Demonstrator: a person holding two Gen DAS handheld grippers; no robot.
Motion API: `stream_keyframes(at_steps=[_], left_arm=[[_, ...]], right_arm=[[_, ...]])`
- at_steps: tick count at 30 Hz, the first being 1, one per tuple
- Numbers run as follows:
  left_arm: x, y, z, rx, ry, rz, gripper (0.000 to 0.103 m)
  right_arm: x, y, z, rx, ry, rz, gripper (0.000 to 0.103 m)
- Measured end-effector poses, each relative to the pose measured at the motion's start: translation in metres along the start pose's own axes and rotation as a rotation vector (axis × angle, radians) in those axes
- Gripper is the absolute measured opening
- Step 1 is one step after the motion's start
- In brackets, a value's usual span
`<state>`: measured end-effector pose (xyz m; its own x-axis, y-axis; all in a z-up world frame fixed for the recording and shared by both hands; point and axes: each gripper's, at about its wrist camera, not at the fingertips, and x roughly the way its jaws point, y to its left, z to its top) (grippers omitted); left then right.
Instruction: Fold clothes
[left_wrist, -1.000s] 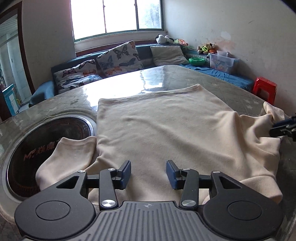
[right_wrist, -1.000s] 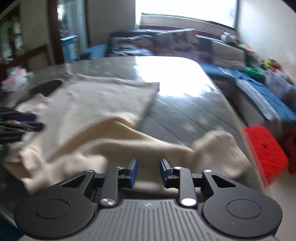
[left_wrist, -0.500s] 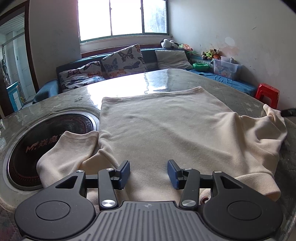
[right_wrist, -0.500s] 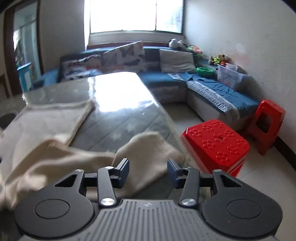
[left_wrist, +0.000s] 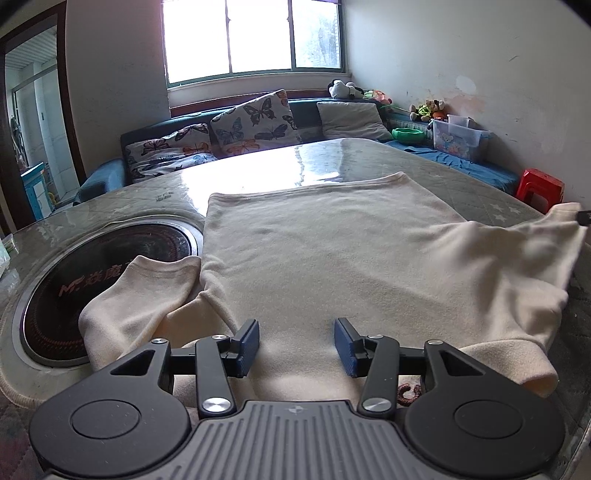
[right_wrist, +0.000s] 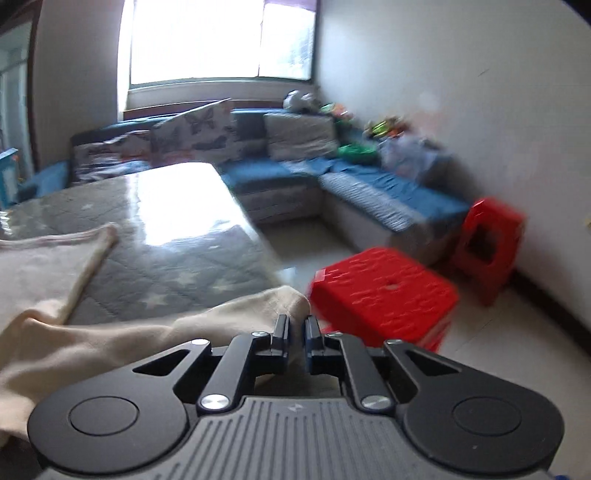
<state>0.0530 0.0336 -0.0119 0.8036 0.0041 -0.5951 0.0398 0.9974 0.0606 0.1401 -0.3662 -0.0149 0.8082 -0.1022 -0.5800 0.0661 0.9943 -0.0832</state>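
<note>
Induction cooktop (left_wrist: 107, 280) lettering starts "M", the rest perhaps Chinese characters.

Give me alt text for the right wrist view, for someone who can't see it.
The right gripper is shut on the cuff of a cream sweater's sleeve at the table edge. Beyond are two red stools on the floor and a blue sofa under a bright window.

Left wrist view: low over near table edge, facing along cream sweater (left_wrist: 314, 251) toward window (left_wrist: 251, 37) and sofa (left_wrist: 207, 147). Right wrist view: low at table's right side, close behind sleeve cuff (right_wrist: 273, 299), facing sofa corner and red stools (right_wrist: 384, 295). Shared: sweater, tabletop (right_wrist: 177, 266), sofa, window.
</note>
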Motion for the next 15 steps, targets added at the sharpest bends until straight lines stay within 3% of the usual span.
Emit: stream_keyframes(at_steps=[6,9,12,15], left_arm=[[-0.001,0.001,-0.001,0.000,-0.002,-0.003,0.049],[-0.001,0.000,-0.001,0.003,-0.003,-0.002,0.049],[-0.003,0.000,-0.002,0.003,-0.003,-0.003,0.049],[-0.004,0.000,-0.003,0.003,-0.004,-0.005,0.049]], right_arm=[[-0.002,-0.009,-0.009,0.026,0.012,-0.035,0.019],[-0.013,0.002,-0.006,0.021,-0.017,0.066,0.022],[-0.013,0.023,-0.002,-0.004,-0.006,0.200,0.041],[-0.004,0.041,-0.003,-0.018,0.022,0.276,0.041]])
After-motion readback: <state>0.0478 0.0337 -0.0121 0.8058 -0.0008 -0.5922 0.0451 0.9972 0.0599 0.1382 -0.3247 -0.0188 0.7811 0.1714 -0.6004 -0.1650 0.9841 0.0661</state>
